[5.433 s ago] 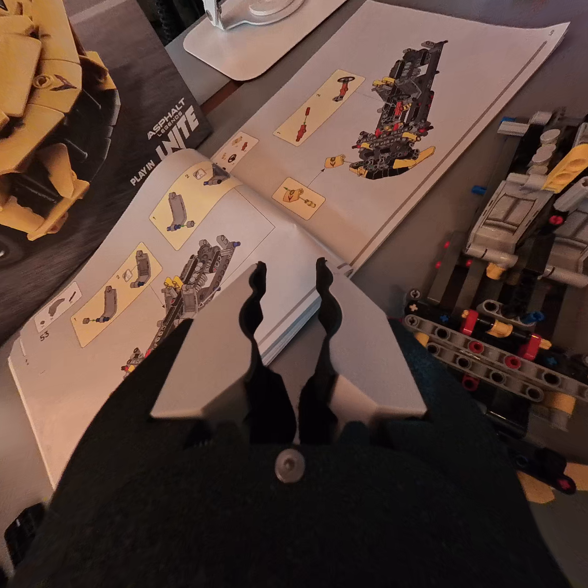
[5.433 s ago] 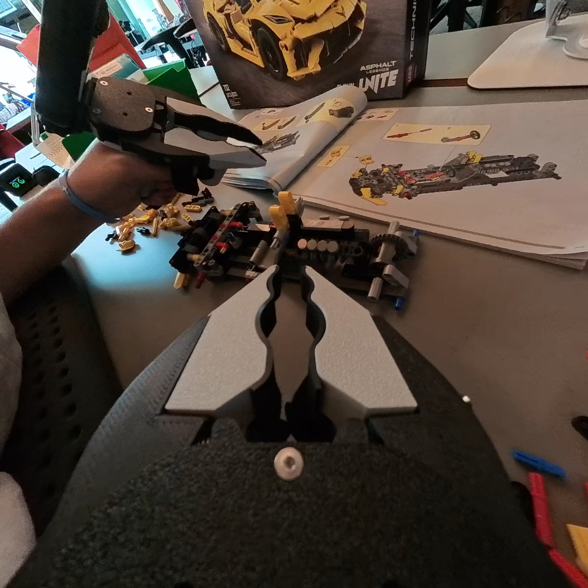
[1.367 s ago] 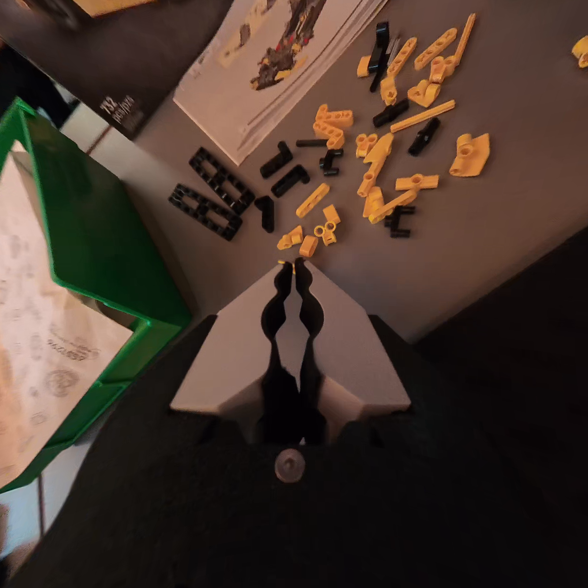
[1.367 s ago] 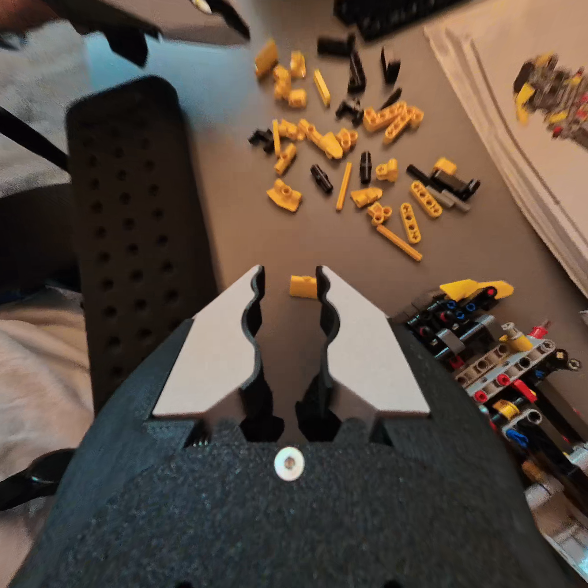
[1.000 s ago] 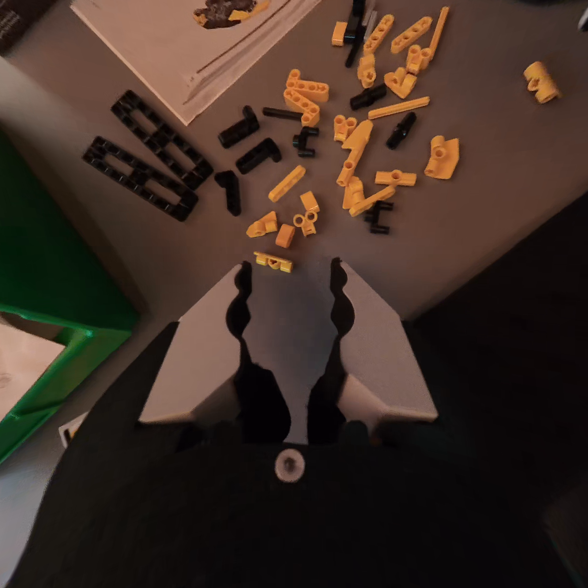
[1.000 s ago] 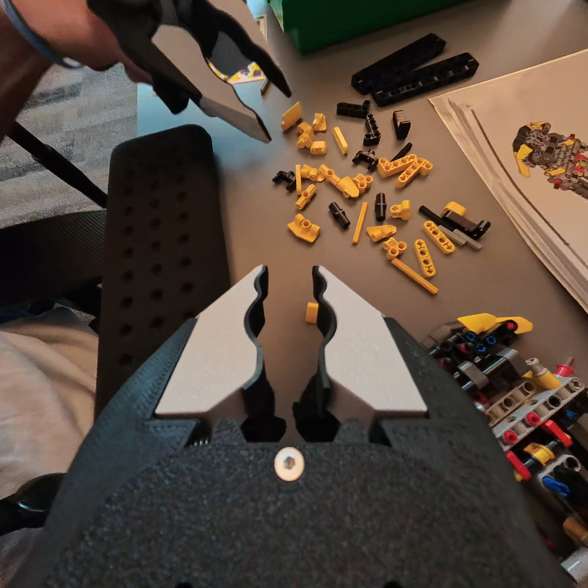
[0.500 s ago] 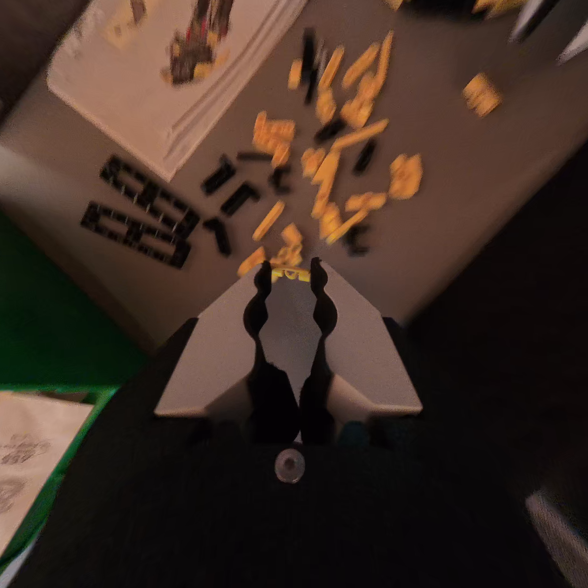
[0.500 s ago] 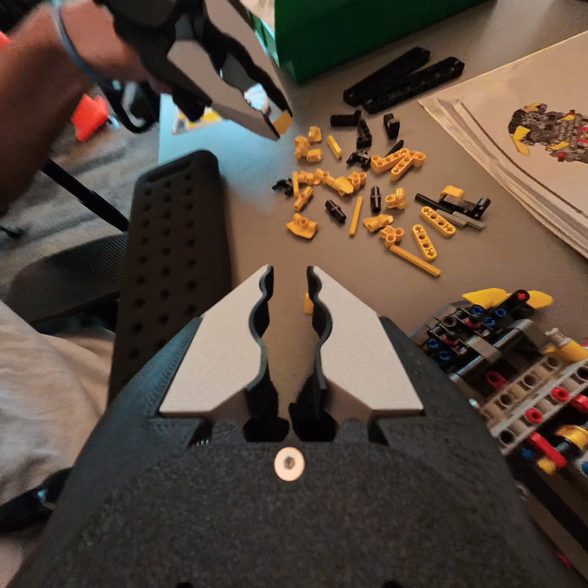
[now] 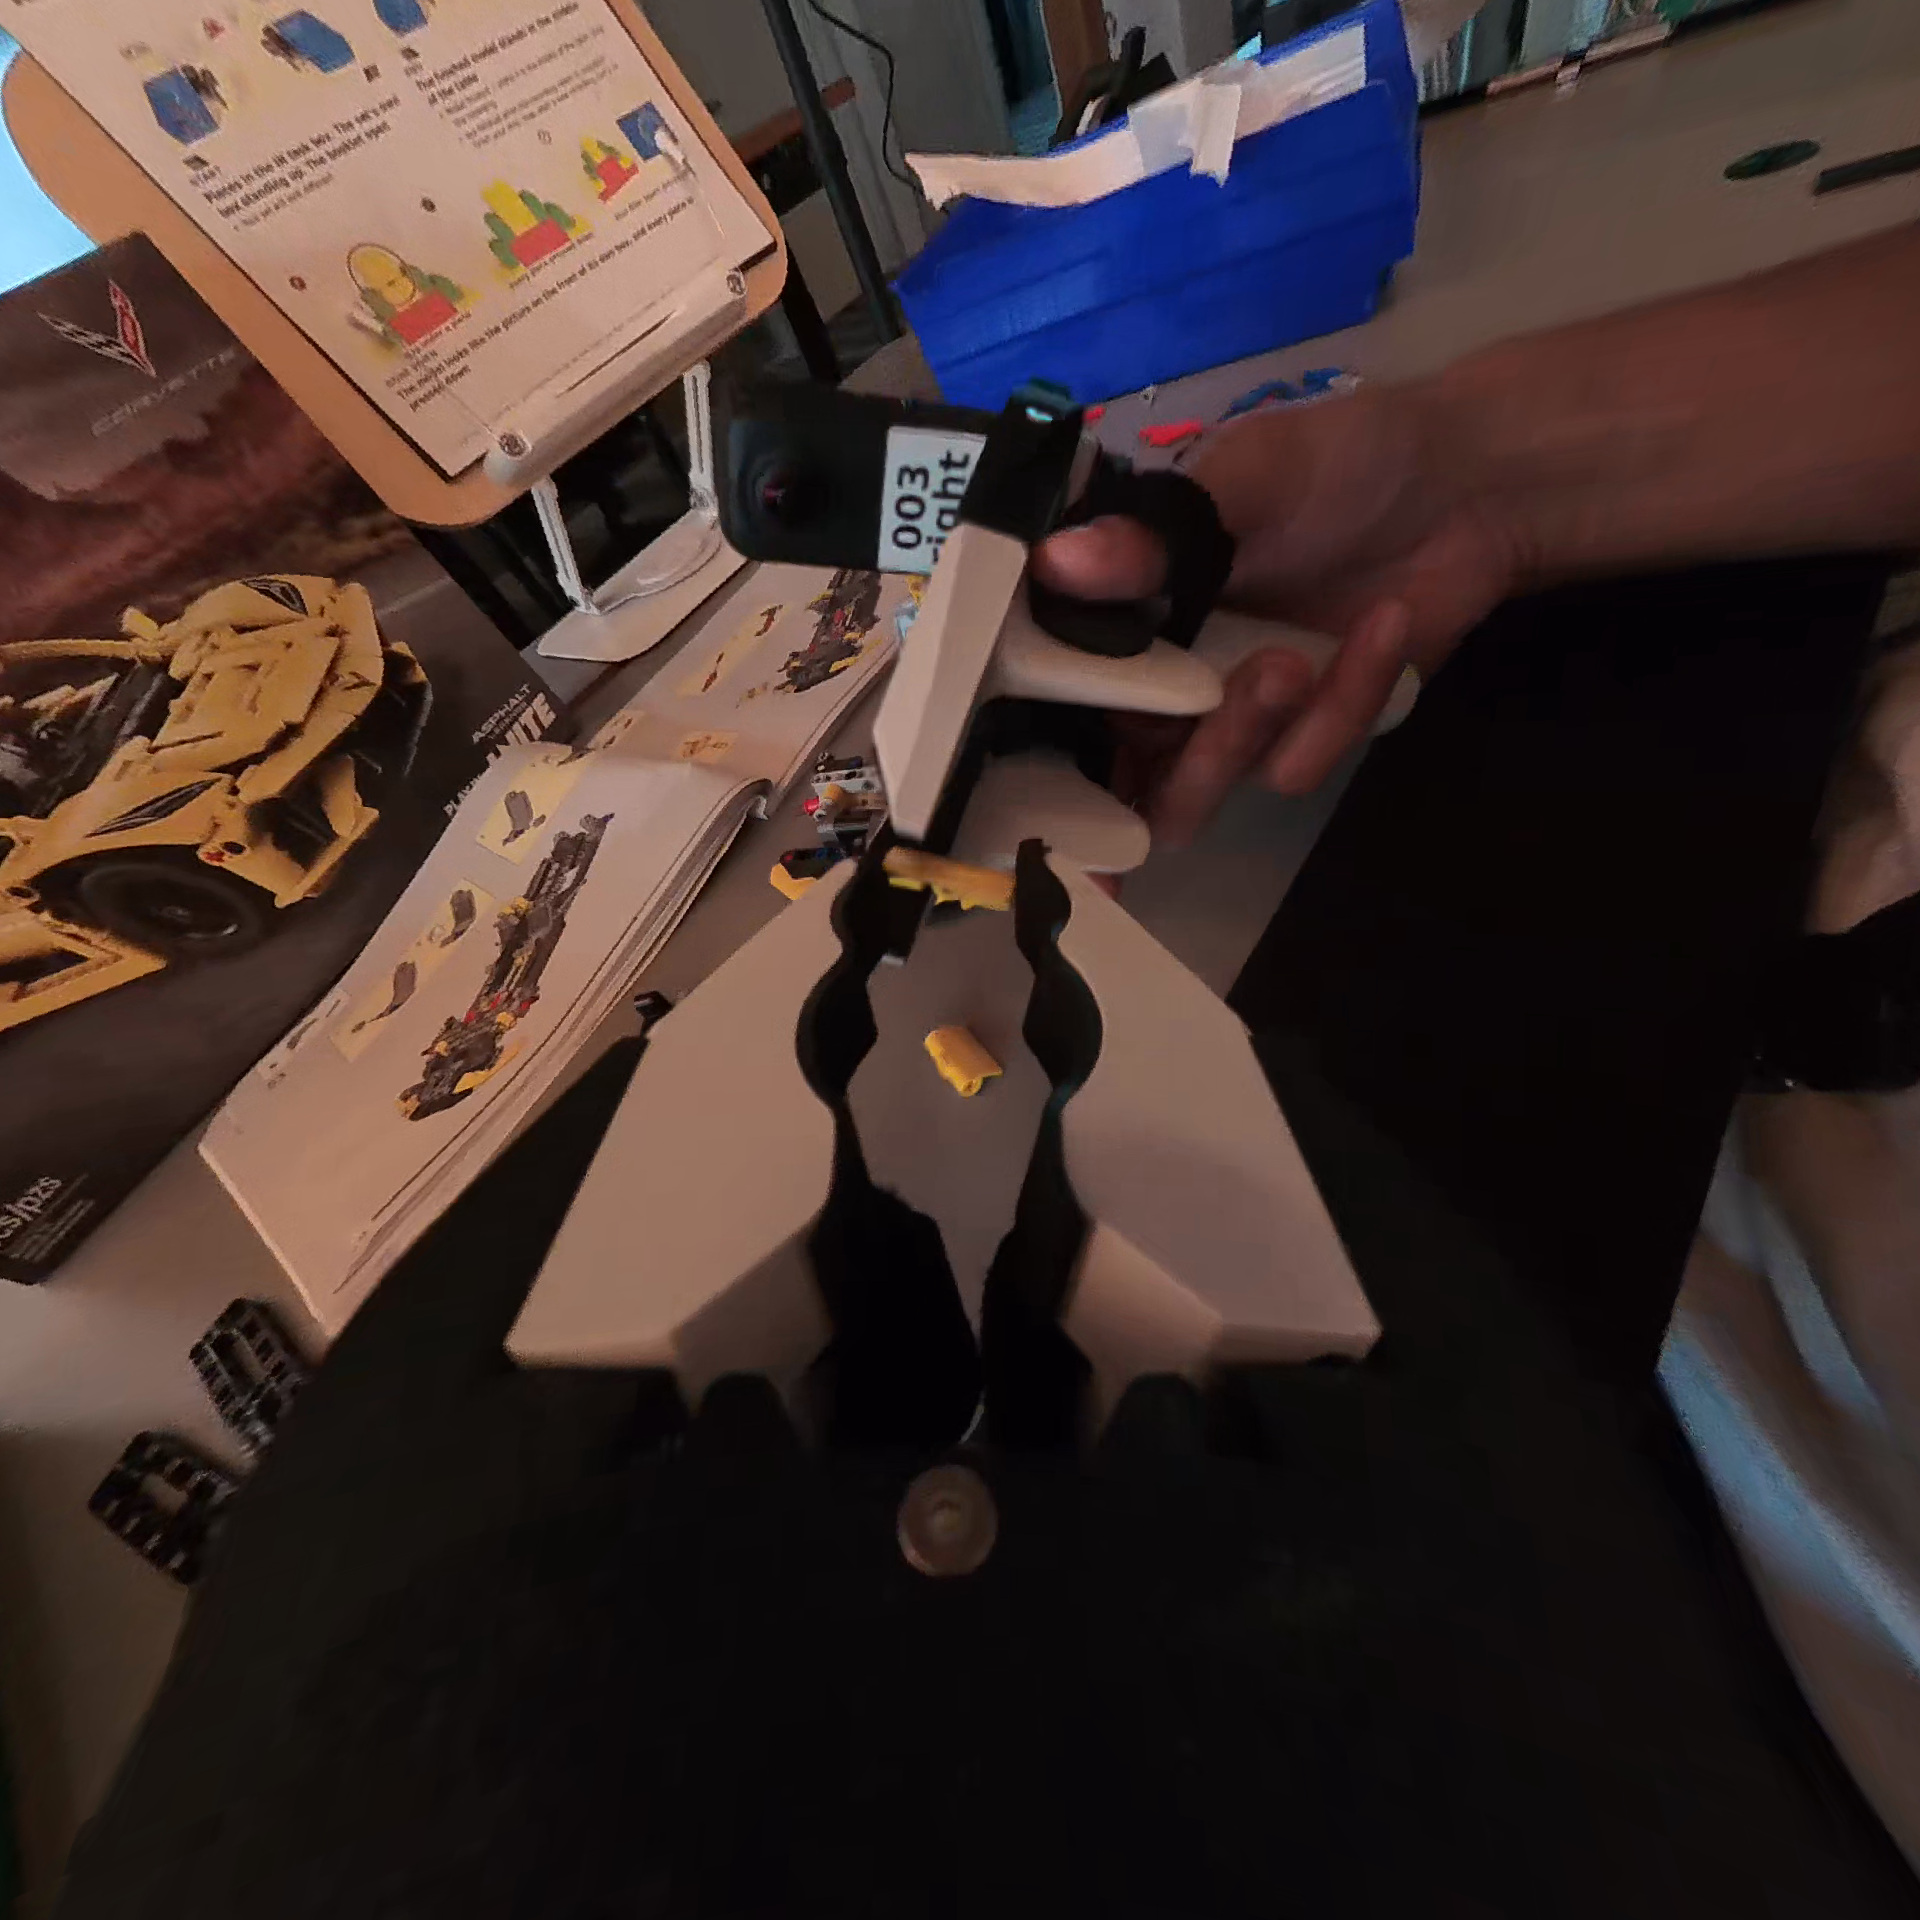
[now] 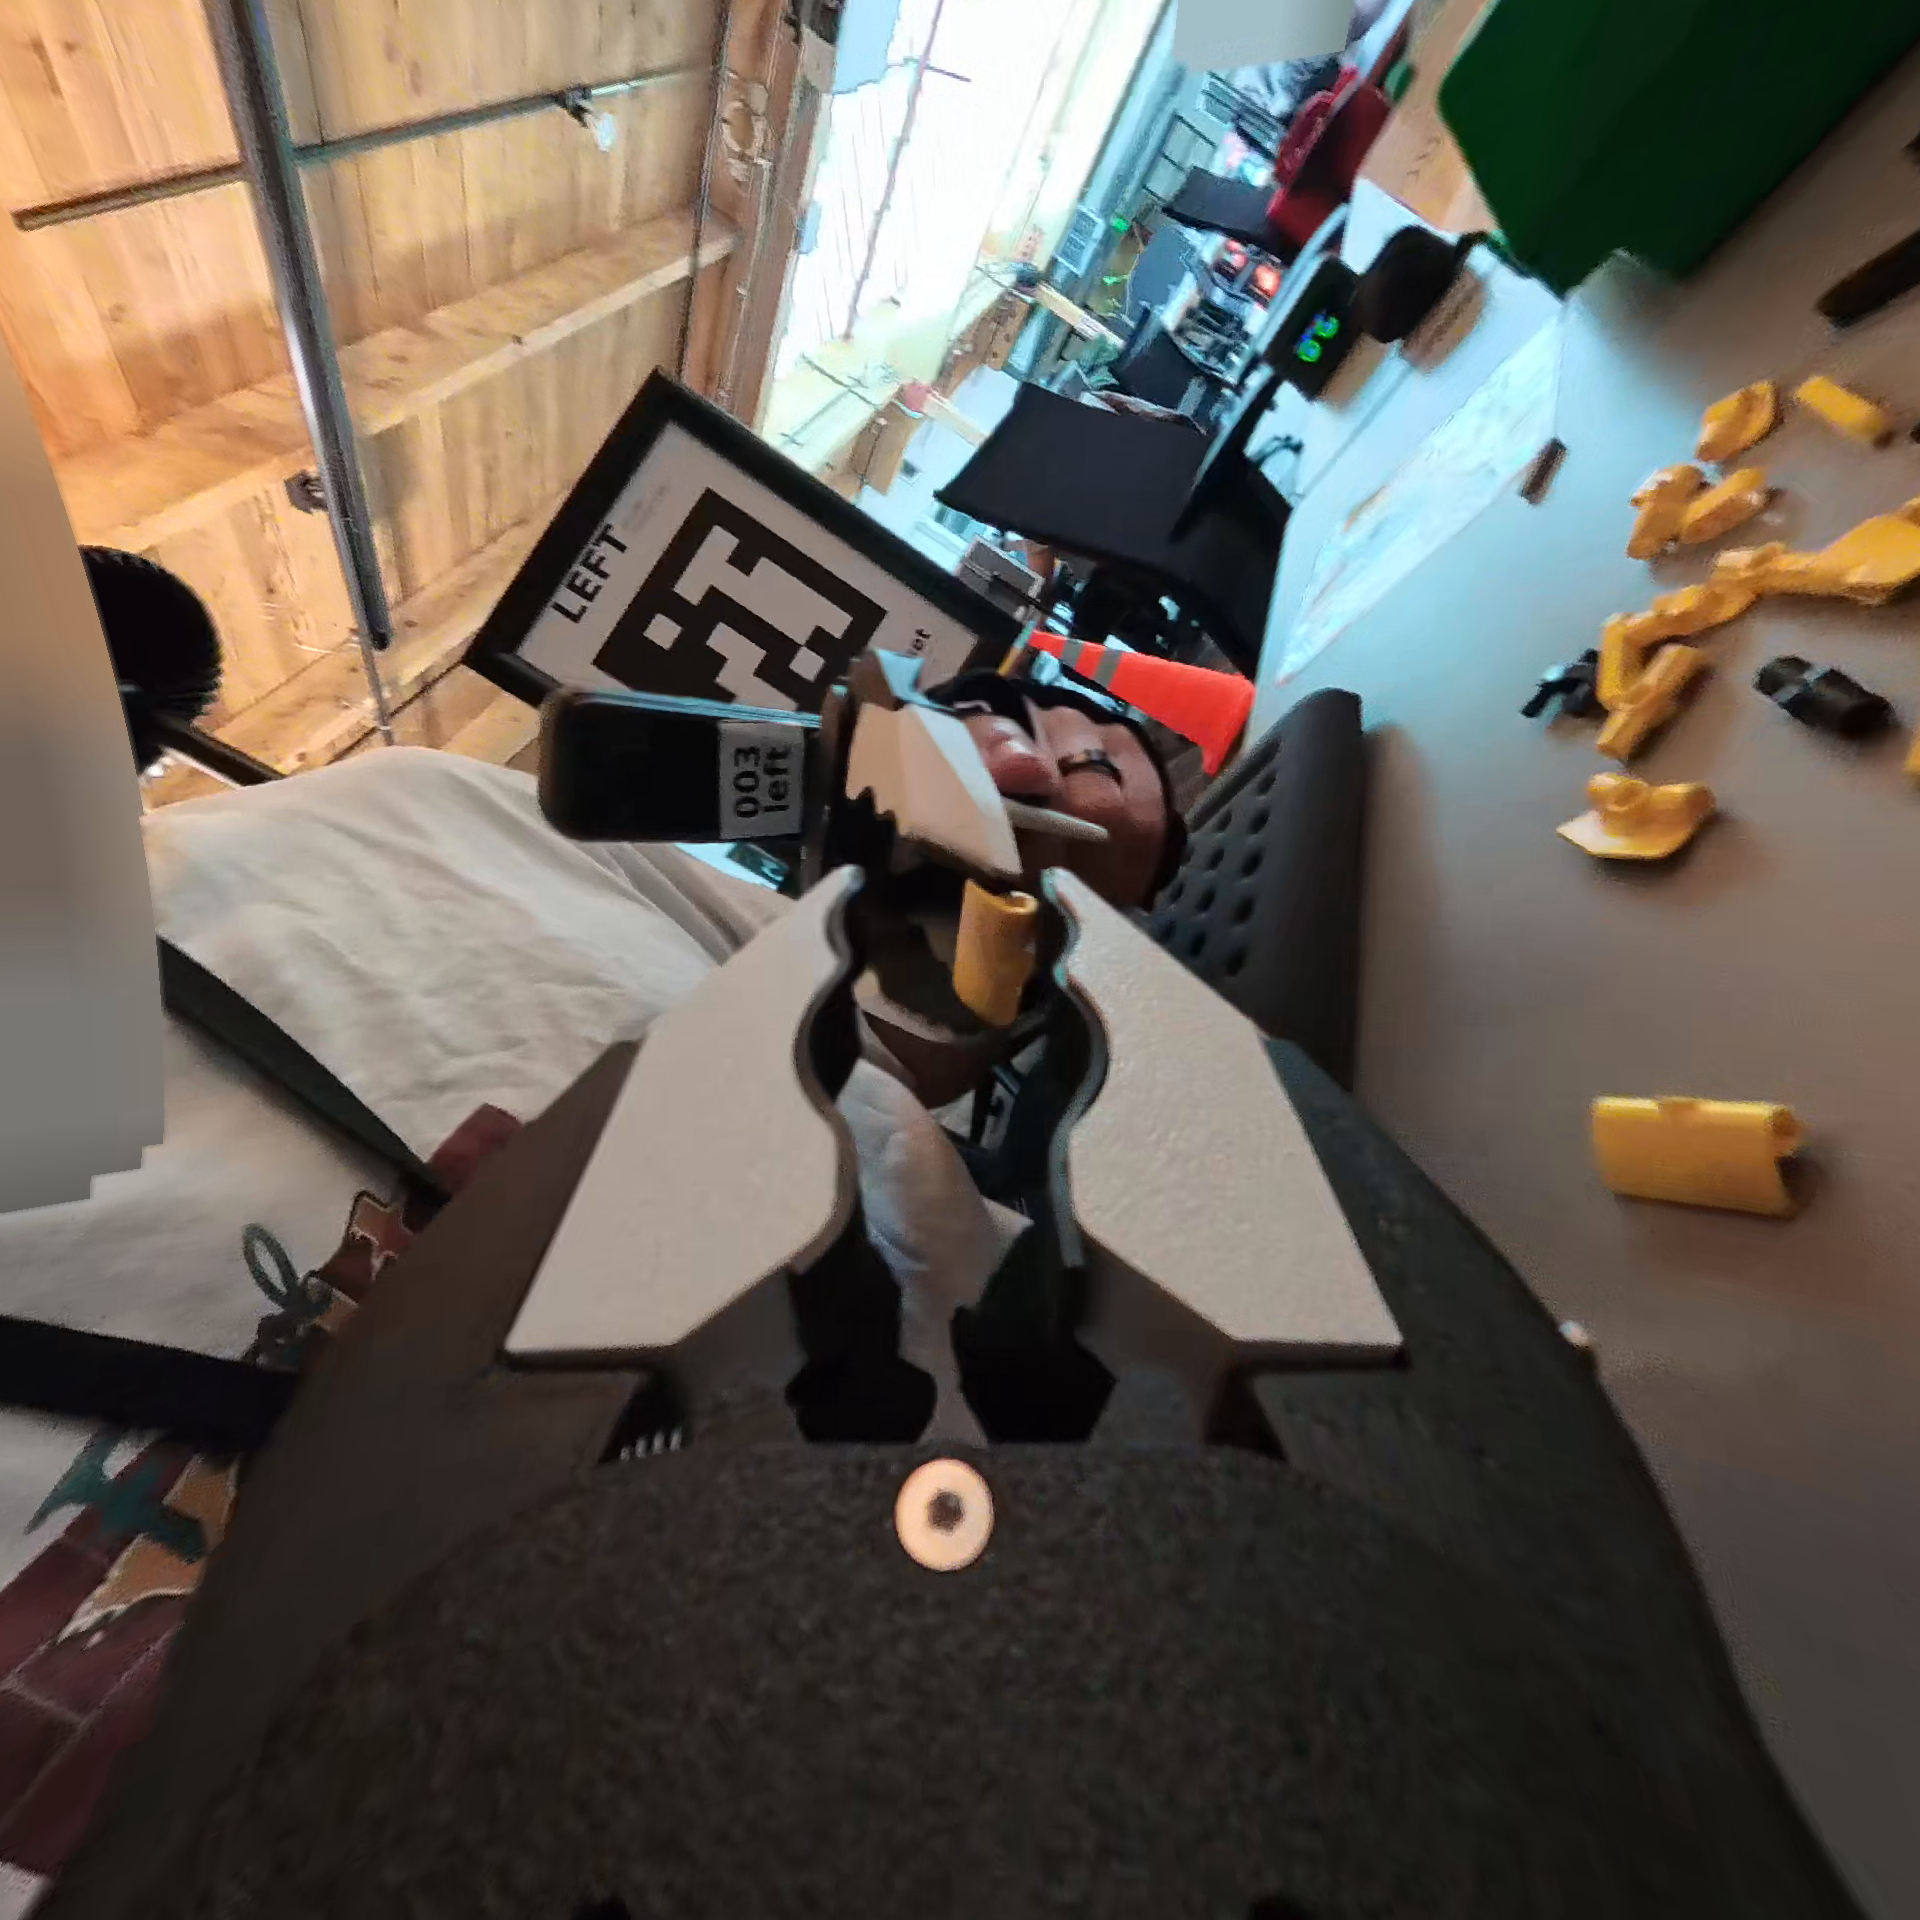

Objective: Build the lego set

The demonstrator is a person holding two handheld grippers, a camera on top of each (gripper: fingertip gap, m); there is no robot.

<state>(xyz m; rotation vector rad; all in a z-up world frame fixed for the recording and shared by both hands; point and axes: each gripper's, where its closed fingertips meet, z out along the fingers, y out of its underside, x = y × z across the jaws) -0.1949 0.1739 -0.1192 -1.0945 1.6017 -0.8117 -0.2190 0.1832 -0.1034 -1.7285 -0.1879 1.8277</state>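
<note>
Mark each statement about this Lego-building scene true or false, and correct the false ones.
1. The left hand-held gripper grips a yellow piece at its fingertips. True.
2. The instruction booklet is closed. False: it lies open on the table, beside the box showing a yellow car.
3. The right hand-held gripper is clamped tight. False: its jaws stand apart, and the yellow piece held by the other gripper sits between them.
4. A blue bin shows in the background of the left wrist view. True.
5. No loose pieces remain on the table. False: a yellow connector and other yellow parts lie there.
</note>
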